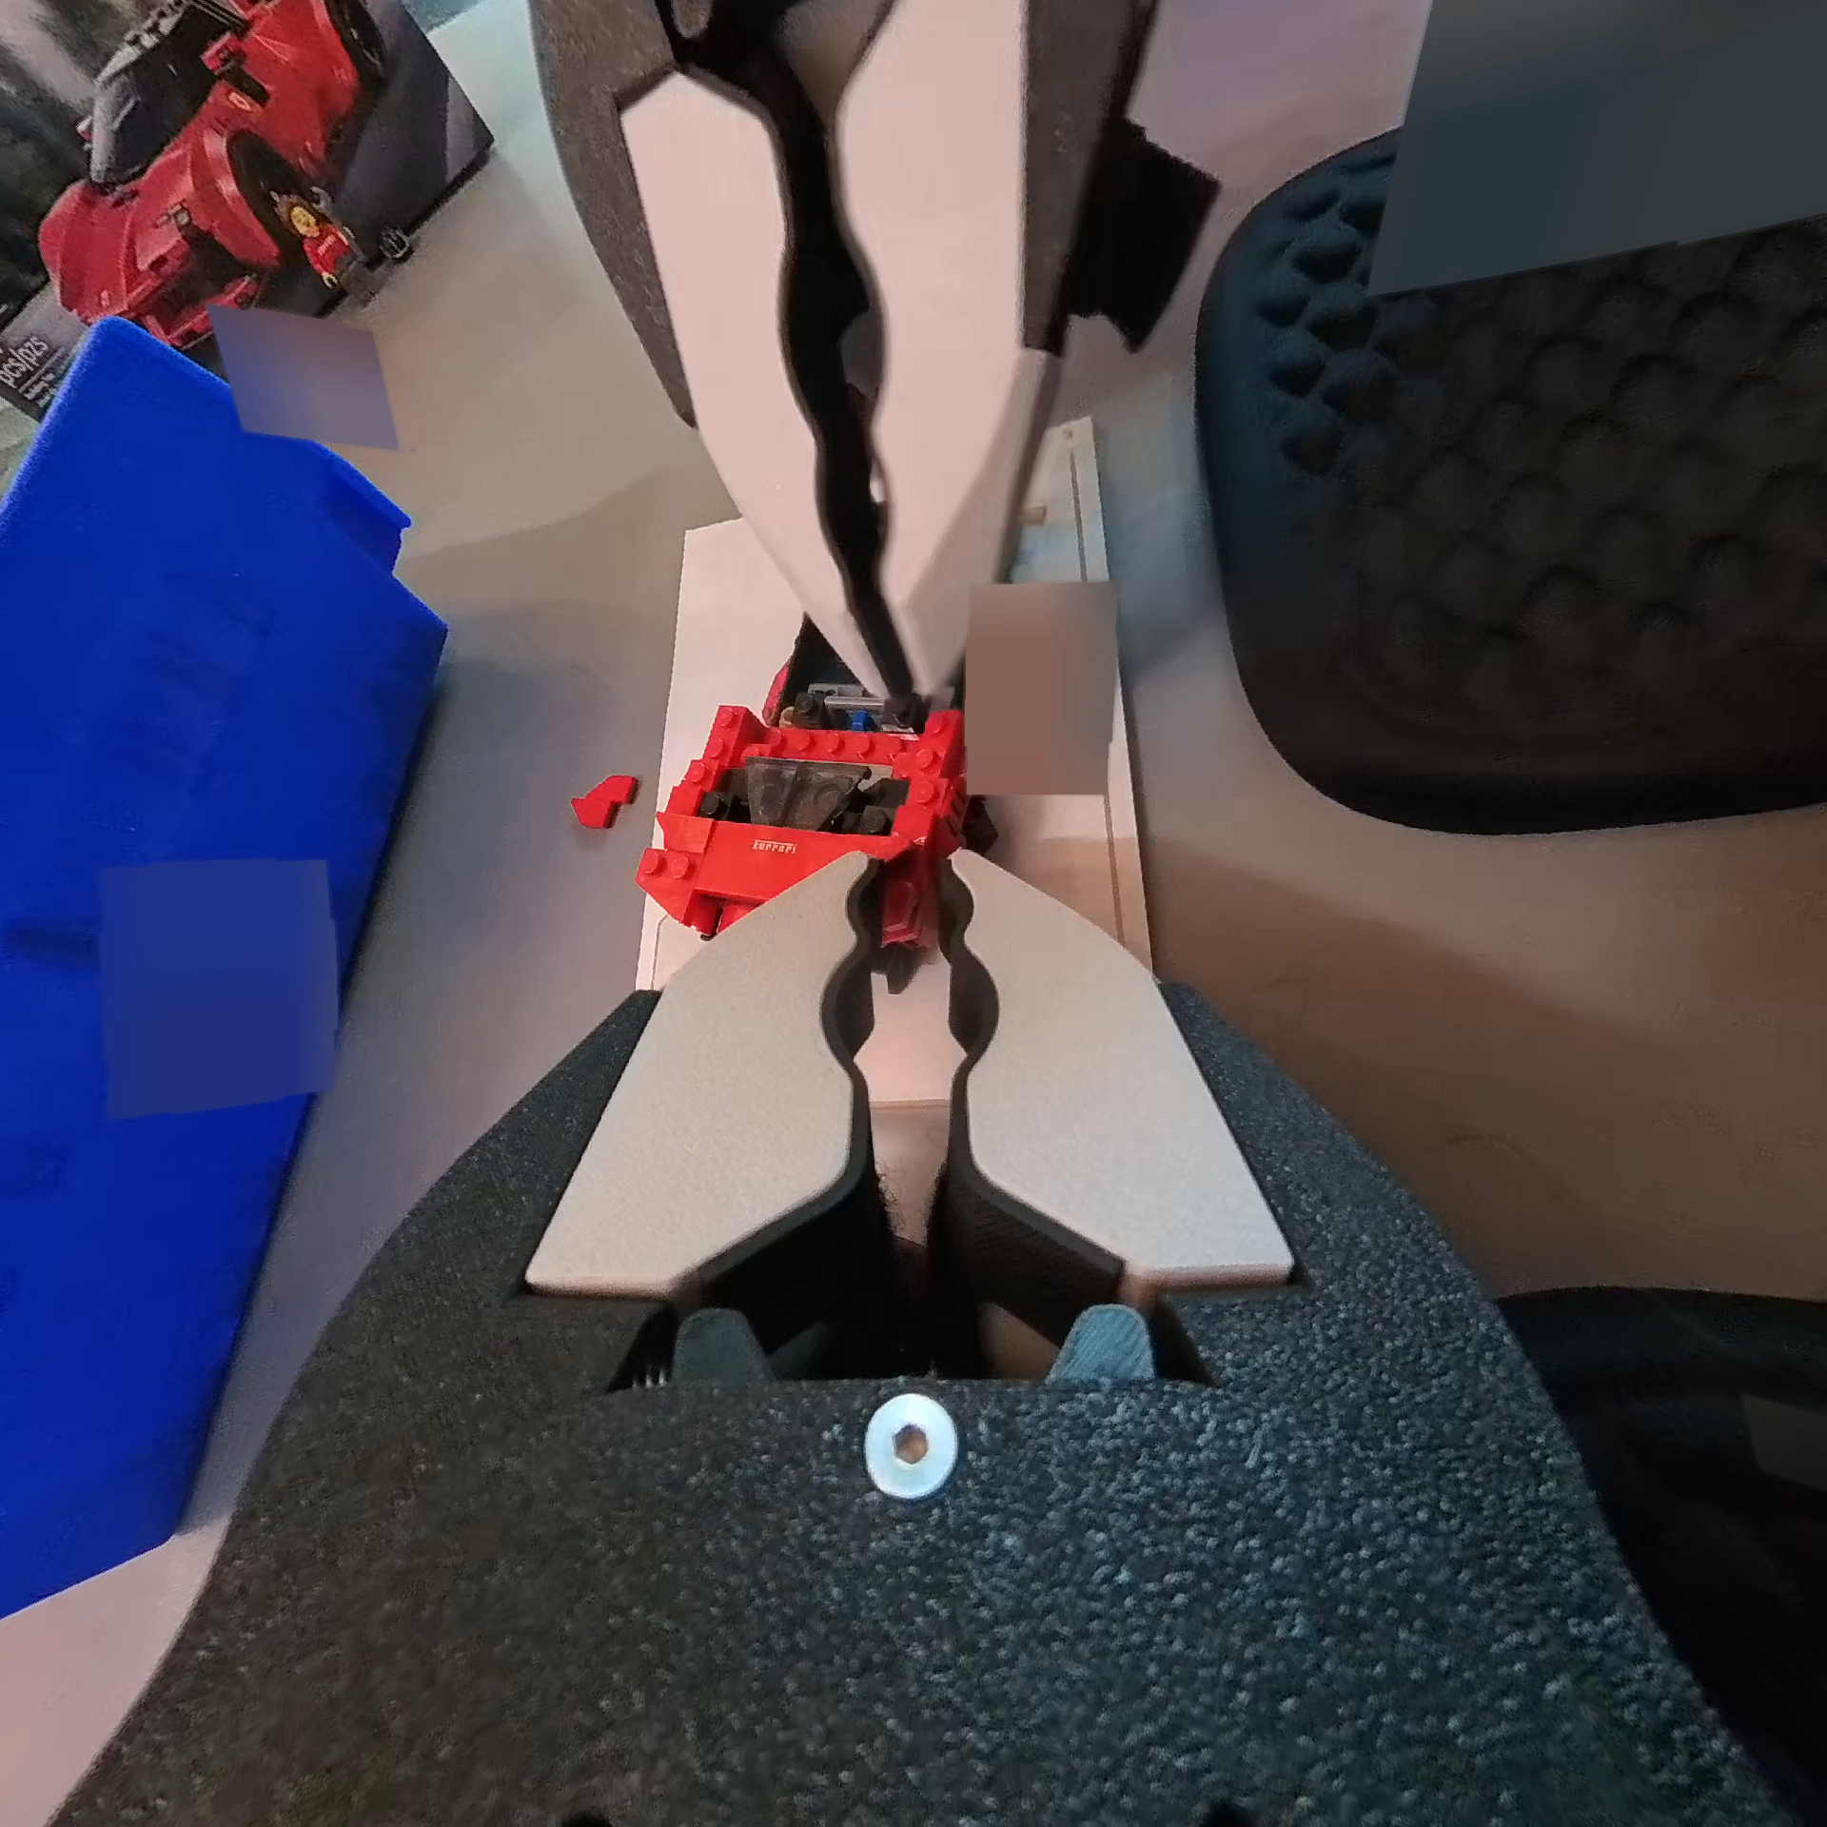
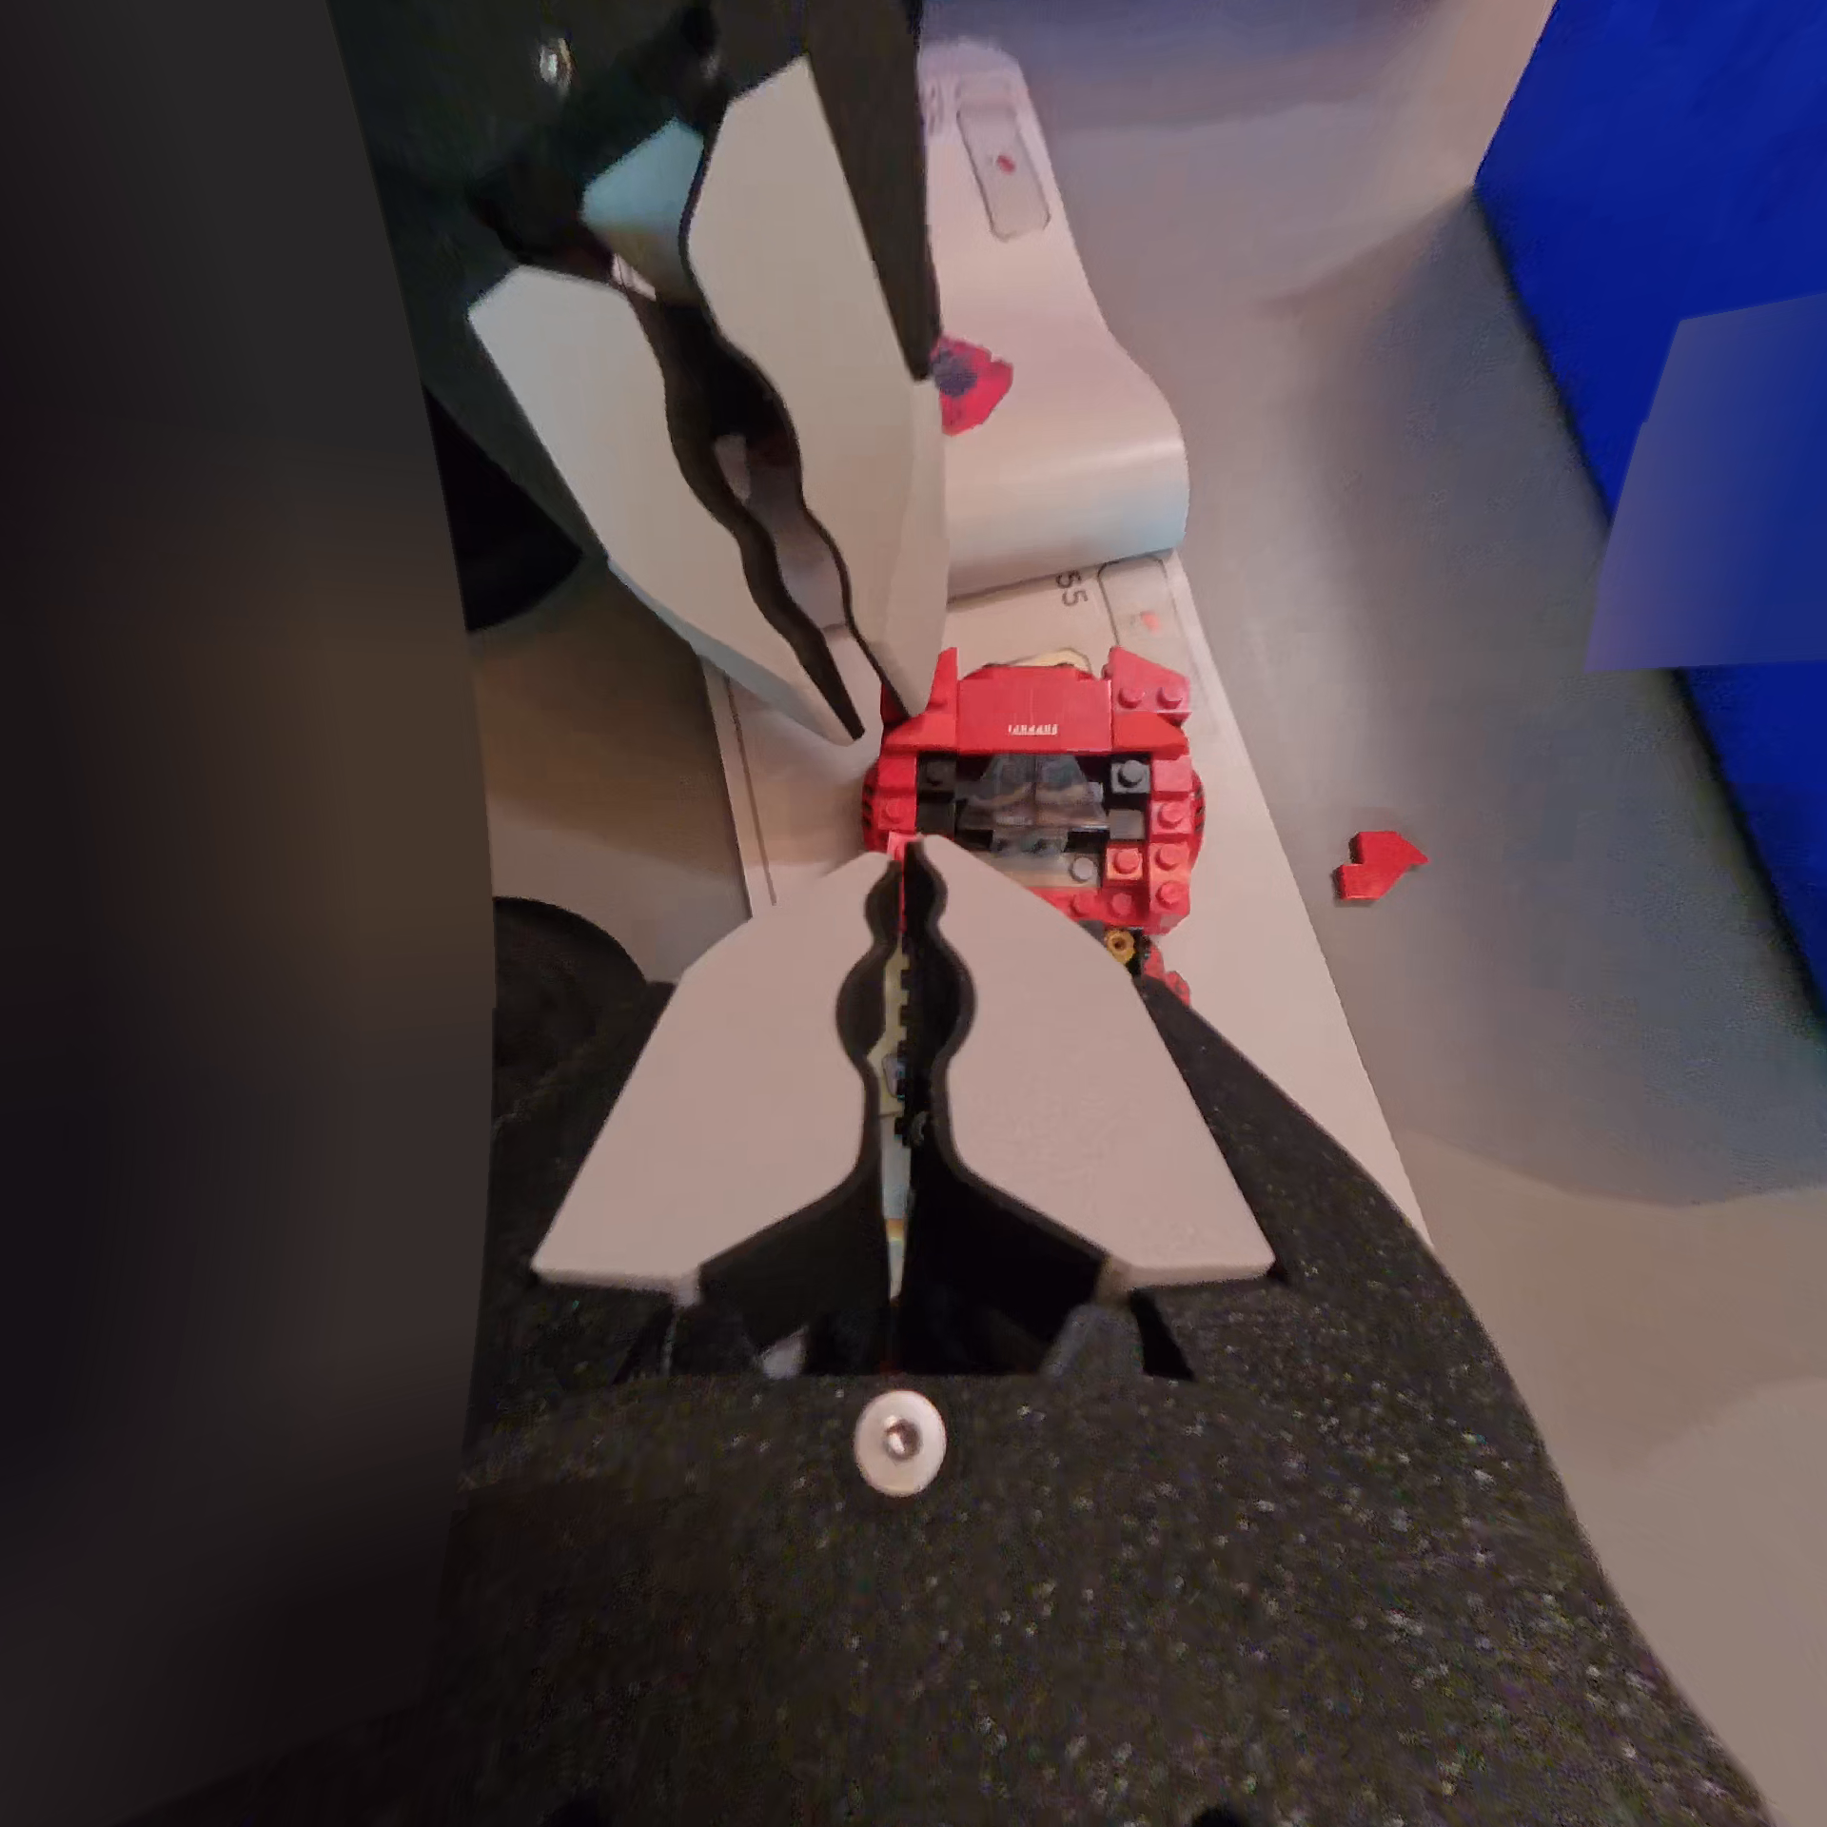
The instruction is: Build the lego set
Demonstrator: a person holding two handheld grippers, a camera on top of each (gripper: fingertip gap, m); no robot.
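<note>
Your left tongs [image 1: 914, 870] clamped on the red lego car [image 1: 791, 840], right tongs [image 2: 905, 855] pinched nearly closed at its far end, what they hold unclear, loose red piece [image 1: 605, 799] on the counter [image 1: 554, 554]

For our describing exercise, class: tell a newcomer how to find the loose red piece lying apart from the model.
Start at the big blue plastic bin at the table's edge. Between it and the partly built red brick car on the white instruction booklet, a small flat red notched brick lies alone on the grey table. Unlike the car's bricks, it is attached to nothing.
</note>
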